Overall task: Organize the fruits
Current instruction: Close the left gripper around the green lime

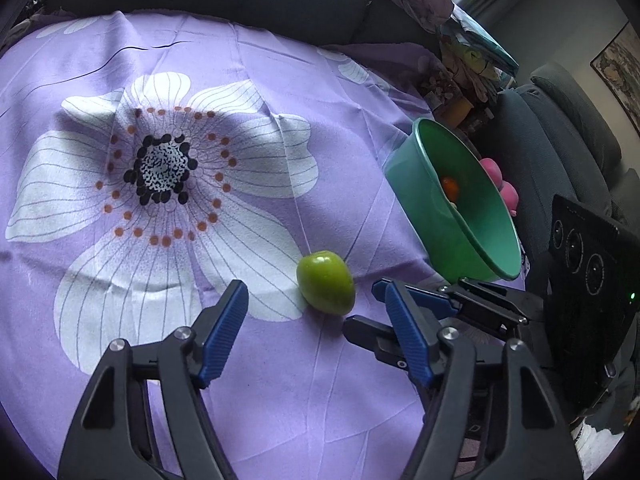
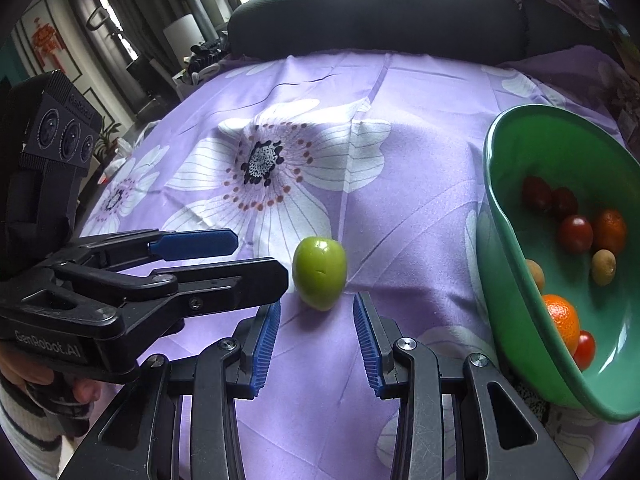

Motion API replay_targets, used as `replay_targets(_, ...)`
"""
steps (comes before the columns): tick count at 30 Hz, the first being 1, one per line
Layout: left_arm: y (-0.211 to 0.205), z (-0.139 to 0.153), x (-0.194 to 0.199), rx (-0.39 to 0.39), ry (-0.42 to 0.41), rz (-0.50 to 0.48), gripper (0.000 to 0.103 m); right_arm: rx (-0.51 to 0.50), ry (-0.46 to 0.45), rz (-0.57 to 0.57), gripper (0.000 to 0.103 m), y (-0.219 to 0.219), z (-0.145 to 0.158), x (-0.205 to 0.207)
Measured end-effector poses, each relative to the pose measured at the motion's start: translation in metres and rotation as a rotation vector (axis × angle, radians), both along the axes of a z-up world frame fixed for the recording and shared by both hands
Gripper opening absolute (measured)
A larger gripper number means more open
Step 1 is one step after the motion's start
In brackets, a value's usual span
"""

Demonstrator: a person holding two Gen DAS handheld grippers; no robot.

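We read "GenRobot.AI" in pale letters on the black body of the left gripper (image 2: 256, 254), low on the left of the right wrist view. Its camera block (image 2: 66, 130) carries small raised lettering along the top edge, too blurred to read. We find no other legible text in either view.

one green fruit (image 2: 319, 273), one bowl (image 2: 516, 240), two hand-held grippers (image 2: 316, 340)
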State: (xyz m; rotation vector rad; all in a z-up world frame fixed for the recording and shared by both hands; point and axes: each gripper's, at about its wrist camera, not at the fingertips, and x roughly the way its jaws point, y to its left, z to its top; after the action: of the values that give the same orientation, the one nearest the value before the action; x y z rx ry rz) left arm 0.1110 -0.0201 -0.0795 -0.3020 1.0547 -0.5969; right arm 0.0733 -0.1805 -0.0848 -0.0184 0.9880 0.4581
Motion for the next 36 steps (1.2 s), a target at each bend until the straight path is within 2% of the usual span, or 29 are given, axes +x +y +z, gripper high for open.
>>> replay_targets(9,-0.013,-0.007,0.014,-0.007,0.023,-0.032,0.06,-0.034,0.0,0.021,0.039,0.005,-0.003,0.013)
replay_targets(11,-0.016,-0.008,0.017,-0.005,0.028,-0.039,0.05,-0.04,0.005,0.026,0.039,0.006,-0.004,0.015)
replay_targets(13,-0.018,-0.011,0.018,-0.004,0.035,-0.045,0.045,-0.044,0.009,0.03,0.039,0.008,-0.006,0.017)
replay_targets(22,-0.024,-0.015,0.025,0.003,0.047,-0.054,0.044,-0.055,0.029,0.058,0.039,0.012,-0.012,0.023)
replay_targets(25,-0.028,-0.016,0.027,-0.008,0.051,-0.069,0.036,-0.056,0.03,0.073,0.039,0.014,-0.012,0.025)
replay_targets(29,-0.03,-0.017,0.024,0.007,0.036,-0.079,0.036,-0.076,0.025,0.083,0.039,0.015,-0.015,0.025)
replay_targets(36,-0.029,-0.01,0.016,0.015,0.01,-0.077,0.034,-0.047,0.008,0.076,0.036,0.011,-0.013,0.019)
